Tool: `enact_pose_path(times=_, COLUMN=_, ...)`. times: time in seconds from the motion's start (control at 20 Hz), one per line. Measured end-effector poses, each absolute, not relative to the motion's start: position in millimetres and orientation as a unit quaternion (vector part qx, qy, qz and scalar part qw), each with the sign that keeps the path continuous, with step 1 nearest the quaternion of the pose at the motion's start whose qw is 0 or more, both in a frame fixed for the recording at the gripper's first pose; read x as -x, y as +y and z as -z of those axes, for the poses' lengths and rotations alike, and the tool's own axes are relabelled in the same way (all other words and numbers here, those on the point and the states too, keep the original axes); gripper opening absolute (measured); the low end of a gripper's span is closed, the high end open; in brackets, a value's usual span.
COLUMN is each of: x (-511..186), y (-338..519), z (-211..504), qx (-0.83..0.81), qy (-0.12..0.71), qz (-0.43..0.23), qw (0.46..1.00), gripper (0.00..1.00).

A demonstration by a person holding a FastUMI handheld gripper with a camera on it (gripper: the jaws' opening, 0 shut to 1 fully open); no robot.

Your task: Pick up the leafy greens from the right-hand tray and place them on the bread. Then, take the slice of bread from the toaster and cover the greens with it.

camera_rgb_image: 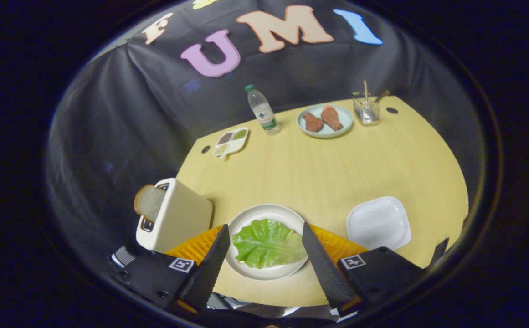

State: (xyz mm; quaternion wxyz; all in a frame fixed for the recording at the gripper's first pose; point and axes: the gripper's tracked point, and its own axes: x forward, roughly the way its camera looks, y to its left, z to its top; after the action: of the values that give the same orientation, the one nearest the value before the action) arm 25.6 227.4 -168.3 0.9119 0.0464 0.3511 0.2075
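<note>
A green lettuce leaf [266, 243] lies on a round white plate [264, 214], covering what is under it; a sliver of bread edge peeks out at the leaf's near left. My gripper [264, 234] hovers above the plate, open, with the leaf between its fingers and nothing held. Left of the plate stands a cream toaster [180, 218] with a slice of bread [148, 202] sticking out of its slot. To the right of the fingers sits a square white tray [379, 223], bare.
An orange mat [196, 246] lies under the plate. At the table's far side stand a water bottle [263, 110], a plate with two reddish meat pieces [324, 119], a glass with sticks [366, 109] and a small divided dish [230, 141].
</note>
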Motion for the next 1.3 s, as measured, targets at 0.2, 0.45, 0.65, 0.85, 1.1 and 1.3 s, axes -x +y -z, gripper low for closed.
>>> enact_pose_path(times=0.2, x=0, y=300, z=128, qx=-0.059, qy=0.337, qz=-0.28, qw=0.897, gripper=1.0)
enact_pose_path(times=0.45, x=17, y=393, z=115, qx=-0.054, qy=0.328, qz=-0.352, qw=0.875, gripper=0.99)
enact_pose_path(times=0.65, x=26, y=459, z=119, qx=-0.052, qy=0.337, qz=-0.382, qw=0.859, gripper=1.0)
enact_pose_path(times=0.85, x=32, y=506, z=143, qx=-0.037, qy=0.353, qz=-0.391, qw=0.849, gripper=1.0)
enact_pose_path(times=1.1, x=22, y=529, z=193, qx=0.003, qy=0.378, qz=-0.367, qw=0.85, gripper=0.93)
enact_pose_path(times=1.3, x=14, y=528, z=210, qx=0.031, qy=0.382, qz=-0.342, qw=0.858, gripper=0.65)
